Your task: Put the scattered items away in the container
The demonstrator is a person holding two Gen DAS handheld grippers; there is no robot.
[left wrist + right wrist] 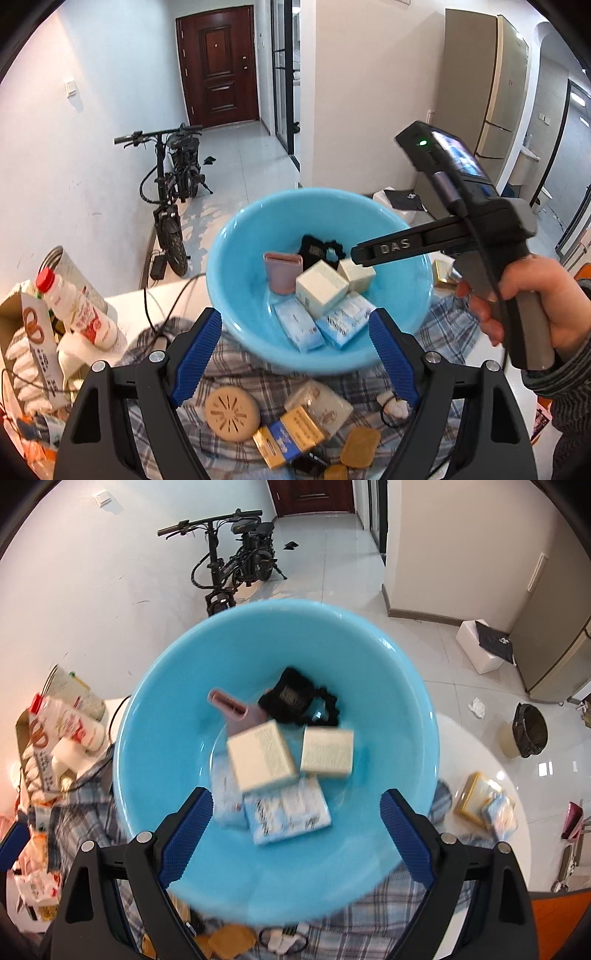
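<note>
Left wrist: left gripper spread, nothing pinched; bowl seen just ahead, boxes inside; round disc and gold packets left on plaid cloth.
Right wrist: right gripper spread over bowl, empty.
Risk: bowl rim may be knocked by the wide jaws, contents tipped out.

You are working in the entrance hall of a lived-in home. A dark red panelled front door closes the tiled corridor, and a folding electric bike leans against the white wall. A tall champagne-coloured fridge stands to your right, with a lined waste bin on the glossy floor tiles. Your white table carries a checked cloth and a yoghurt drink bottle.
</note>
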